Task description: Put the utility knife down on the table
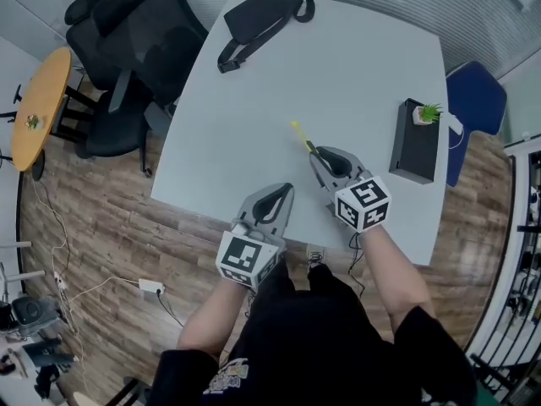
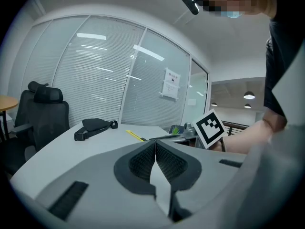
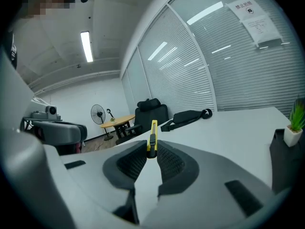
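Right, the right gripper [image 1: 318,152] [image 3: 151,151] is clamped on the utility knife [image 1: 301,134] [image 3: 152,135]. The yellow body is pinched on edge between the pads at the jaw tips. In the head view it sticks out from the tips toward 11 o'clock. The knife is held low over the white table [image 1: 355,66], near its middle (contact with the top can't be confirmed from any view).

The left gripper [image 1: 285,189] [image 2: 155,144] is seen at 7 o'clock of the right one, at the near table edge. Its pads are pressed together with nothing between them.

A black sling bag [image 1: 258,19] is laid on the table at 11 o'clock of the knife, well apart from it. A black box [image 1: 416,146] is set near the table's edge at 3 o'clock, with a small potted plant [image 1: 429,112] on its far end.

Off the table, a black office chair [image 1: 127,49] is found at 10 o'clock, and a round wooden table [image 1: 38,100] beyond it at 9 o'clock. A blue chair [image 1: 478,100] is seen past the box at 2 o'clock.
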{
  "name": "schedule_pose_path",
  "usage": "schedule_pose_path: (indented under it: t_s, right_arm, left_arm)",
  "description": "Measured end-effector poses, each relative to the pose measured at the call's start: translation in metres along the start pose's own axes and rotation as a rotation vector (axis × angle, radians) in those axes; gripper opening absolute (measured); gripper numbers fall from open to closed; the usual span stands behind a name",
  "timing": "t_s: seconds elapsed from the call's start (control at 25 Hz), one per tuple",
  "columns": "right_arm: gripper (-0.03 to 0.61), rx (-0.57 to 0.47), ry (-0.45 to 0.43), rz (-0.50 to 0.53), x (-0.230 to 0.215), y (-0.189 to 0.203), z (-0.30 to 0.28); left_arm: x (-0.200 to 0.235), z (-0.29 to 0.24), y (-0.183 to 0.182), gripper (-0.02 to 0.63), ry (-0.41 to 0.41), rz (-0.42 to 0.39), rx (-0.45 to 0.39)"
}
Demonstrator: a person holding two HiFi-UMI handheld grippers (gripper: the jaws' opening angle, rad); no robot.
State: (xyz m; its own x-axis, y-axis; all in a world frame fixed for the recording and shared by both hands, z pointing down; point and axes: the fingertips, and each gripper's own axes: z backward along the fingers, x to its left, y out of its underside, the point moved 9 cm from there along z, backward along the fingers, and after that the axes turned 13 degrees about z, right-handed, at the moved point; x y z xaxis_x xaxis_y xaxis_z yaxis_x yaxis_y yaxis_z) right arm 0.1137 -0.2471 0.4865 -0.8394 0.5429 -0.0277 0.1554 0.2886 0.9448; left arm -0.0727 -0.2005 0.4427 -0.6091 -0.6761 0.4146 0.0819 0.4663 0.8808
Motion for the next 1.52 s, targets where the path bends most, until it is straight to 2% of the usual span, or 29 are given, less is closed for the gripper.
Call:
schedule_pose_path:
  t_s: [0.84,1.52]
  right_arm:
    - [0.069,0.337,0.077,-0.052,-0.008,0.099,-0.08]
    - [0.072,0.495,0.089,-0.067,-0.012,0.131,-0.093]
  left_arm:
    - [0.061,-0.012,0.024,0.006,0.07,0.081,0.095]
    - [0.074,-0.015,0.025,0.006,0.067,0.105,0.115]
